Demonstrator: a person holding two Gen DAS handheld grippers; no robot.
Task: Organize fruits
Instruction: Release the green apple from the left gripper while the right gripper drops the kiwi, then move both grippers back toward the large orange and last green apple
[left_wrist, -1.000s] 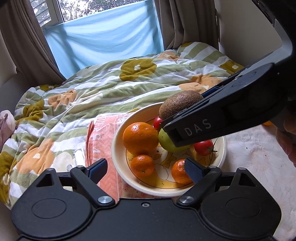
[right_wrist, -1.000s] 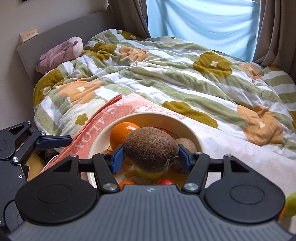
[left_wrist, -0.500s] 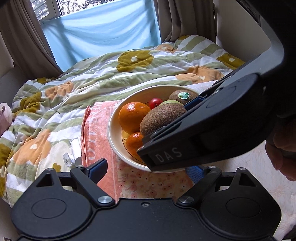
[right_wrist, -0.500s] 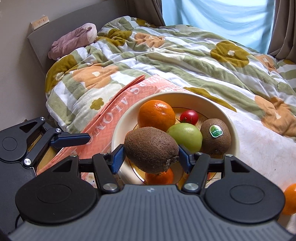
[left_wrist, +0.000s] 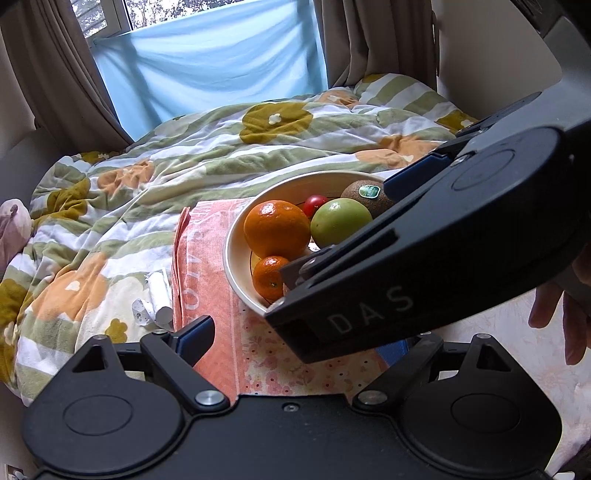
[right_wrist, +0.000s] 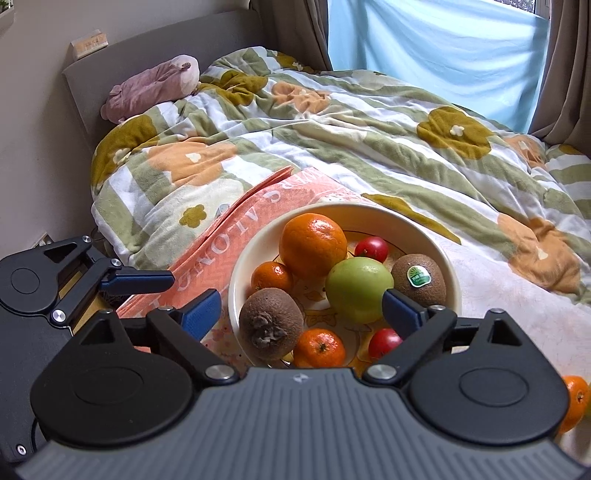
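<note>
right tool: jaws opening wide, pads clear of the kiwi
kiwi: in bowl, near its left pad
loose mandarin: far right of this tool
left tool: open, empty

Bowl is packed: kiwi at 7 o'clock, big orange at 12, green apple centre. We see bare floor only in thin gaps between them. Right gripper, jaws opening, hangs over the near rim and blocks our left-side approach. Open room: pink cloth at 9 o'clock.
</note>
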